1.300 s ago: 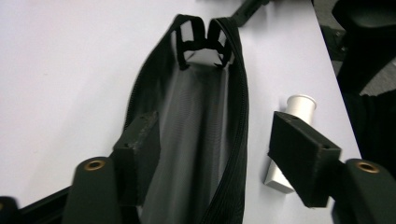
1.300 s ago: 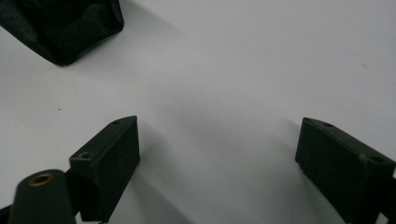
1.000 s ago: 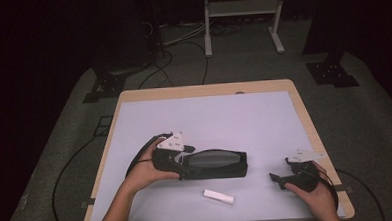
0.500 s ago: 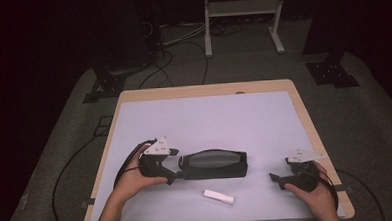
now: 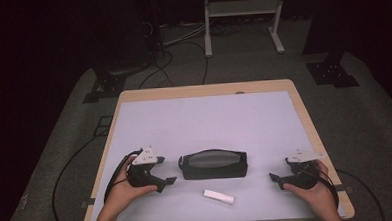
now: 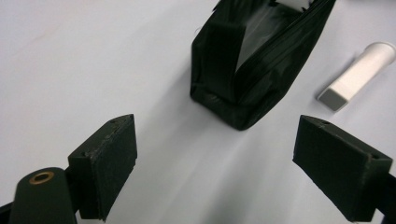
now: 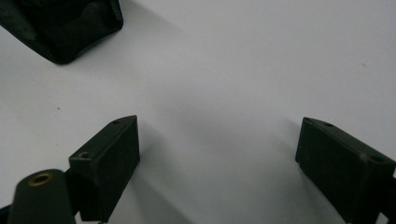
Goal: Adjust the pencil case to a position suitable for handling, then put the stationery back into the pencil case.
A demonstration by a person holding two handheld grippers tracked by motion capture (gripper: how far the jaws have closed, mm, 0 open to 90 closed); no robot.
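Observation:
A black zip pouch (image 5: 214,165) with a clear window lies near the table's front edge. In front of it rests a small white tube (image 5: 219,197). My left gripper (image 5: 165,172) stands just left of the pouch, open and apart from it. In the left gripper view the open left gripper (image 6: 217,140) faces the pouch's end (image 6: 247,70), with the white tube (image 6: 357,74) to the right. My right gripper (image 5: 280,170) rests open at the front right, well clear of the pouch. The right gripper (image 7: 219,140) holds nothing, and a pouch corner (image 7: 60,28) shows at top left.
The table (image 5: 209,120) has a pale top with a wooden rim. Cables (image 5: 71,168) trail over the floor at the left. A white stand (image 5: 242,18) and dark equipment bases stand beyond the far edge.
My left gripper has drawn back to the left and toward the person, away from the pouch's left end. The pouch, the tube and the right gripper have stayed put.

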